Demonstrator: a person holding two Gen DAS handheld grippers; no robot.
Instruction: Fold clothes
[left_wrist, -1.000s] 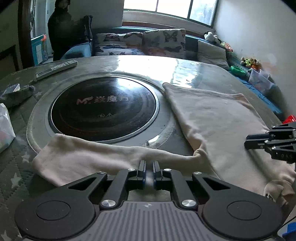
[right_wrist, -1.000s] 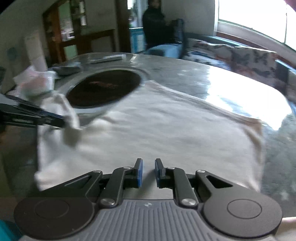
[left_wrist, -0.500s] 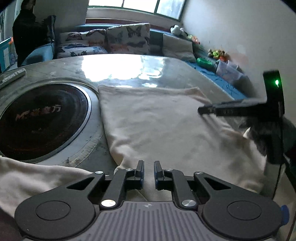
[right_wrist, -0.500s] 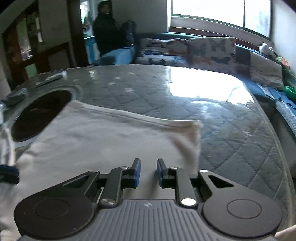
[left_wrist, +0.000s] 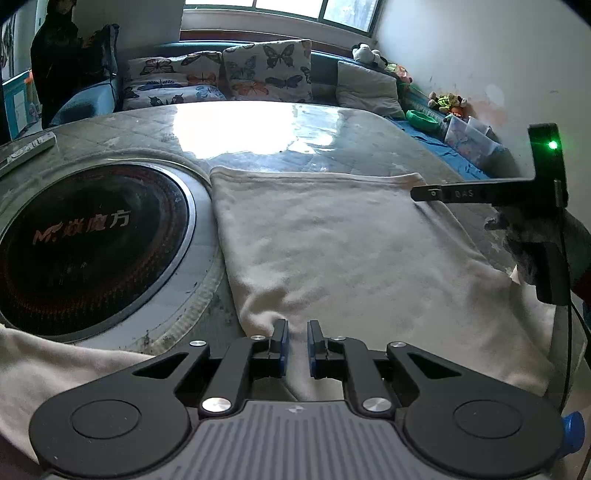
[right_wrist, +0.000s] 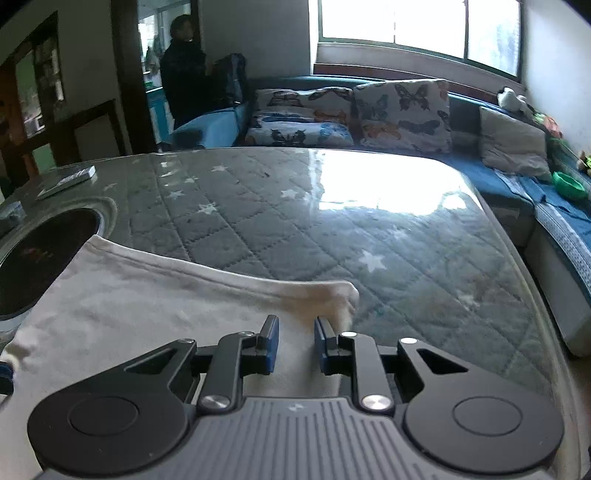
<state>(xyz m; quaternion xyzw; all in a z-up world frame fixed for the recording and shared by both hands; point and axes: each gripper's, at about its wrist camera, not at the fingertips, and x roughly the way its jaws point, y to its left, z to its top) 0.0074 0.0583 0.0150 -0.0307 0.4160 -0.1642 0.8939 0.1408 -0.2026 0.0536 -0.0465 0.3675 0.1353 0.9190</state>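
A cream garment (left_wrist: 332, 243) lies flat on the quilted table, its sleeve (left_wrist: 55, 365) trailing left below the round cooktop. My left gripper (left_wrist: 295, 343) is open by a narrow gap over the garment's near left part, holding nothing. My right gripper (right_wrist: 295, 341) is open a little wider, over the garment (right_wrist: 147, 306) near its far right corner (right_wrist: 347, 295). The right gripper's fingers also show in the left wrist view (left_wrist: 436, 194), at that same corner.
A black round cooktop (left_wrist: 81, 240) is set in the table left of the garment. A remote (left_wrist: 26, 149) lies at the far left. A sofa with butterfly cushions (left_wrist: 266, 70) runs behind the table. A person (right_wrist: 183, 70) stands in the doorway.
Both grippers have swung right along the garment. The right gripper moved forward to the far right corner and its jaws opened a little wider. The sleeve now lies at the left.
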